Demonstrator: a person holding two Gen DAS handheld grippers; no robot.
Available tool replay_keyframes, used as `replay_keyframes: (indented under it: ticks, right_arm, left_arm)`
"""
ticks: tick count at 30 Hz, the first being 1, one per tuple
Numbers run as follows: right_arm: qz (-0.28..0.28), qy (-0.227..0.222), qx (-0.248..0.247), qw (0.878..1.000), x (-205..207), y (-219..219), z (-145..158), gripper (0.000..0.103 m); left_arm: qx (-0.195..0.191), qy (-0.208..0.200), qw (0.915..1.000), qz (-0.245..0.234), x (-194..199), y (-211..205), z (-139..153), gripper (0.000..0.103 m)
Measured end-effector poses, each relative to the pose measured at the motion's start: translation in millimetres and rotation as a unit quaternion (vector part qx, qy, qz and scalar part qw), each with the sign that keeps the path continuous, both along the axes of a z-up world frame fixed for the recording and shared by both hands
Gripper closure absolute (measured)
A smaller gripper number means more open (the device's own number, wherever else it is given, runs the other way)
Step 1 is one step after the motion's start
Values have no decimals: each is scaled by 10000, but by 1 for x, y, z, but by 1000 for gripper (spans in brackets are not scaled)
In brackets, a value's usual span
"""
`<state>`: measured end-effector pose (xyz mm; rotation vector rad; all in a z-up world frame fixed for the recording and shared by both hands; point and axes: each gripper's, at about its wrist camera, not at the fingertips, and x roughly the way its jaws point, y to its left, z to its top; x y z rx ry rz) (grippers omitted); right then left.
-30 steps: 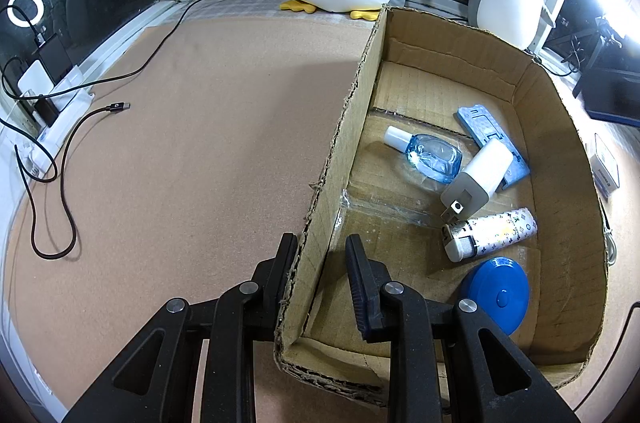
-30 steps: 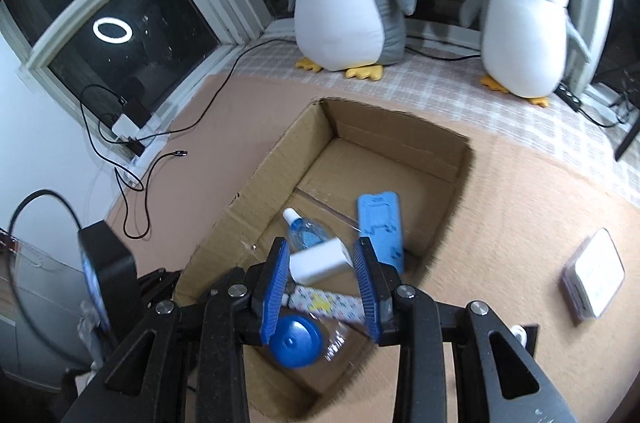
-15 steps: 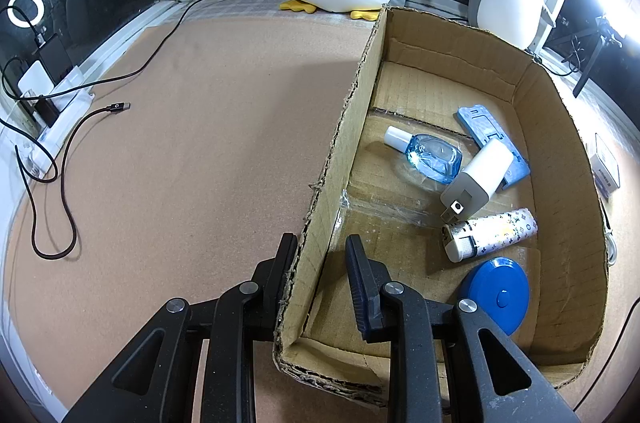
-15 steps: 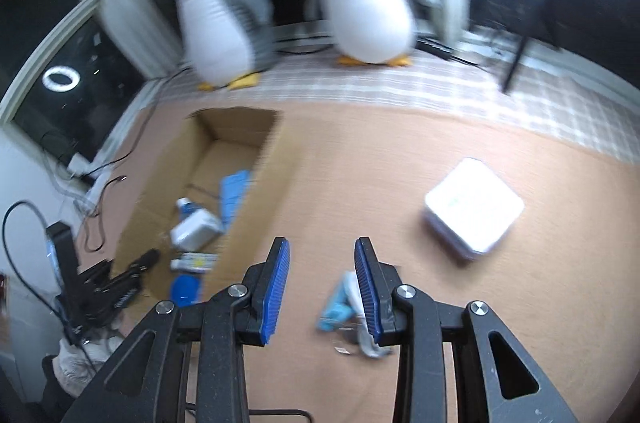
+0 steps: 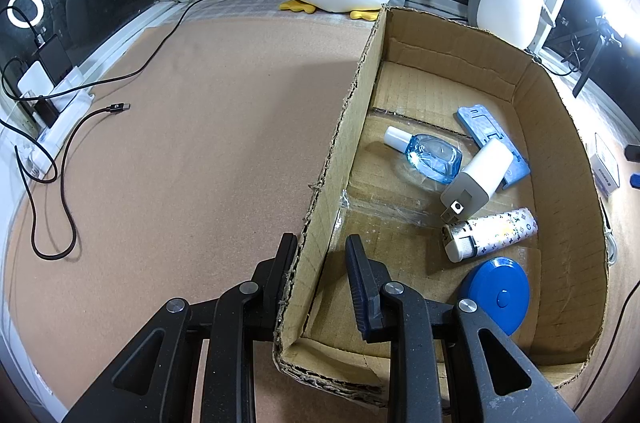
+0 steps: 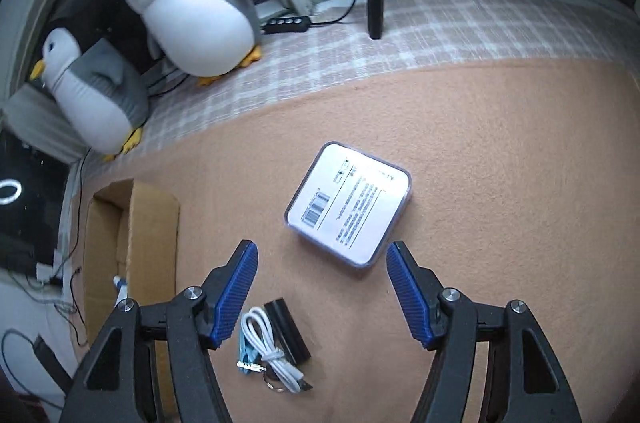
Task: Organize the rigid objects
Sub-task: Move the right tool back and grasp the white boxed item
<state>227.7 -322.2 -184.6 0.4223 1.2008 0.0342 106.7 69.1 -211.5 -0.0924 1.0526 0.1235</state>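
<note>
The right gripper (image 6: 322, 289), jaws spread wide and empty, hovered with the flat white case (image 6: 349, 208) just ahead between its fingertips, lying diagonally on the mat, while the left gripper (image 5: 320, 263) straddled the cardboard box (image 5: 340, 159) wall, not visibly clamped.

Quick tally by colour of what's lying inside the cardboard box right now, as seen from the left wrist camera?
Blue: 3, the clear blue glass bottle, the flat light-blue plastic holder and the round blue disc.
White: 2, the white wall charger plug and the white patterned cylinder.
Total: 5 in the cardboard box.
</note>
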Motion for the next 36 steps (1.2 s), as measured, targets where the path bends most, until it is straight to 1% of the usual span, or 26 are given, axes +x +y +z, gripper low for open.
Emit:
replay_keyframes:
  ticks: [5,10,13,16,20,23,27,32,36]
  right_arm:
    - [-372,195,147,9990,17,-4,-12,40]
    - [-697,319,29,9971,26,-10,-16,40]
    - [-729,495,81,9961,29,-12,-22,39]
    - [-813,656,395,9937,31,-16,-34,37]
    - [-884,697,414,9928,32,-17,-38,34]
    - [-882,735,296,9929,39,-14,-40,34]
    - [-744,779,79,9941,50,-7,-40,32]
    - [-424,834,-342,9950,66,8,-35,32]
    - [-231,914,-728,9929,76,18,-32,32]
  left_arm:
    - [-28,-1,10000,-4,0,0,0,76]
    - [-53,-8,10000,4,0,1,0,76]
    - [-60,-9,10000,5,0,1,0,76]
    - [-64,-18,10000,7,1,1,0,76]
    - [-66,-15,10000,-4,1,2,0,76]
    - [-64,-18,10000,-2,1,2,0,76]
    - [-54,-24,10000,-4,1,2,-1,76]
    - [-65,-28,10000,-3,1,2,-1,76]
    - [-88,-39,10000,3,0,2,-1,76]
